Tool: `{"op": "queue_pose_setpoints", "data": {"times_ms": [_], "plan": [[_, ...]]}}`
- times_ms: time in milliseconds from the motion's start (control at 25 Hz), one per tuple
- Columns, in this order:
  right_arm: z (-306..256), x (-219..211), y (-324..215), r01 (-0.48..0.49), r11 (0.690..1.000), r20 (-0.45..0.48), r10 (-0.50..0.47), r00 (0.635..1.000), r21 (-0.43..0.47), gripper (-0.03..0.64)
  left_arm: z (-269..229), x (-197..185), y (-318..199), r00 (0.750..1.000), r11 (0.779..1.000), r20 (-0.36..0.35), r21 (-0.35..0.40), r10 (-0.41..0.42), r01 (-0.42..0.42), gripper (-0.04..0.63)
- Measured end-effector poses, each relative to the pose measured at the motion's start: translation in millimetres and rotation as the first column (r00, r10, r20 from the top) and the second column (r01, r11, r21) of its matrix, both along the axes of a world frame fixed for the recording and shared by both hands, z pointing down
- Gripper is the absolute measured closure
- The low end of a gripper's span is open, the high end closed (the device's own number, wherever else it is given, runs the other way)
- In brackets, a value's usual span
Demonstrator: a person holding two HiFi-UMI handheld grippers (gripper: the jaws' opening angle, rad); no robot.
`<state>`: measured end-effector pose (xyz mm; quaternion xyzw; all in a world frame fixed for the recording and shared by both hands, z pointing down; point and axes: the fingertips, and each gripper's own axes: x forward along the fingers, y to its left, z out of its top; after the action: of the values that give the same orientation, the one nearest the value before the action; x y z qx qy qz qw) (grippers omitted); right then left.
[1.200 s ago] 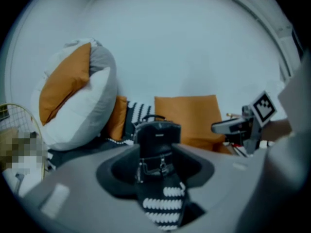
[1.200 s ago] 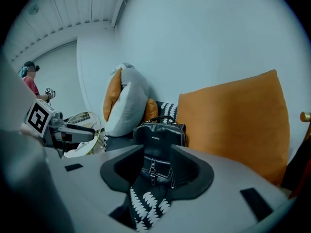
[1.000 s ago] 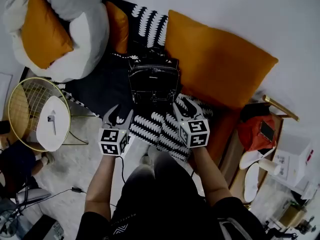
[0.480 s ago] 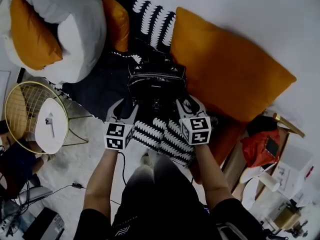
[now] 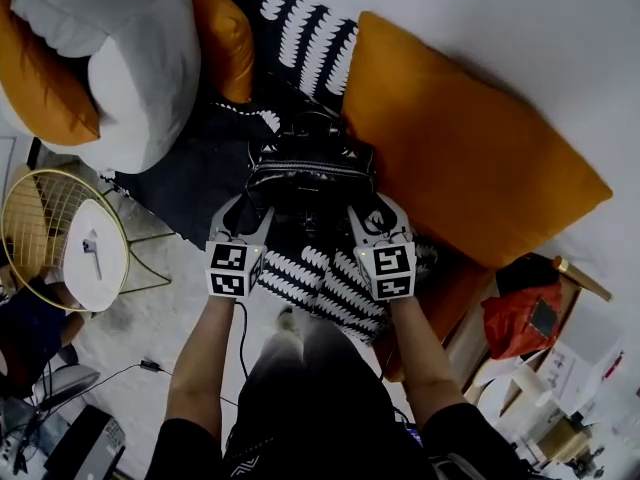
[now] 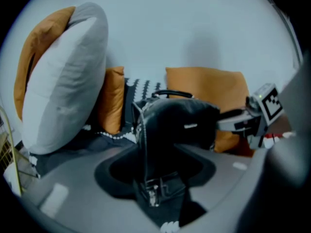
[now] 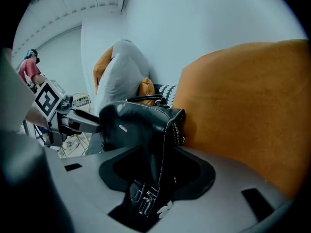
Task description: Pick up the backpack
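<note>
Closing in on the backpack point(image 5: 312, 173), both hands have come forward and down over the last second. In the earlier head views the tools hung short of the bag, over the black-and-white patterned blanket point(image 5: 320, 273). Now the left tool point(image 5: 243, 218) and the right tool point(image 5: 375, 216) sit at its two lower front corners. Both sets of jaws have just been opening wider and now stand well apart, with nothing clamped. This looks like the end of the approach, with the tools readied for a two-sided grip, but the pick-up itself has not begun.

The backpack is black and glossy and stands upright on a dark throw point(image 5: 190, 168). Its back leans toward the large orange cushion point(image 5: 470, 158), and a grey pillow point(image 5: 140, 78) lies well off to its left. Its top handle point(image 5: 315, 118) arches up on the far side, away from the person.

In the left gripper view, the bag's left side seam and a small strap buckle run down into the gap between the jaws, and no pad appears to press on the leather. The right gripper view shows the mirror case, with the stitched right edge and its buckle lying in the open gap. Each tool thus straddles one side edge low on the bag, with the body of the backpack between the two tools.
</note>
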<state>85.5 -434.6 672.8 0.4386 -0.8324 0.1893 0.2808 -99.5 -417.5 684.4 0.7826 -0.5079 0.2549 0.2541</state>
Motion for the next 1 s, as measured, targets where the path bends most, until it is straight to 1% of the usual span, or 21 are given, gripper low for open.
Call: {"op": "queue_pose_setpoints", "data": {"times_ms": [200,320,360,480,600,800,1000], "plan": [[2,-1,-2,0.004,0.999,-0.036,-0.002,0.999,0.049,0.457,18,1,-8,1.000,1.000,0.003,-0.031,0.000,0.000,0.362],[3,-1,-4,-0.006,0.998,-0.022,0.007,1.000,0.056,0.461,24,4,-14,1.000,0.999,0.006,-0.035,-0.002,0.003,0.364],[4,0,-5,-0.010,0.998,-0.018,0.011,1.000,0.054,0.471,25,5,-15,1.000,0.999,0.010,-0.034,-0.004,0.004,0.378],[5,1,-7,-0.015,0.999,-0.016,0.016,1.000,0.047,0.466,27,7,-18,1.000,0.999,0.013,-0.034,-0.013,0.013,0.416],[5,1,-6,-0.014,0.999,-0.015,0.015,1.000,0.042,0.471,27,7,-17,1.000,0.999,0.009,-0.037,-0.008,0.008,0.426],[6,1,-6,-0.022,0.999,-0.014,0.022,1.000,0.033,0.483,27,8,-15,1.000,0.999,0.009,-0.046,0.023,-0.023,0.444],[6,0,-5,-0.028,0.999,-0.014,0.028,0.999,0.019,0.501,25,8,-12,1.000,0.998,0.021,-0.056,0.019,-0.018,0.460]]}}
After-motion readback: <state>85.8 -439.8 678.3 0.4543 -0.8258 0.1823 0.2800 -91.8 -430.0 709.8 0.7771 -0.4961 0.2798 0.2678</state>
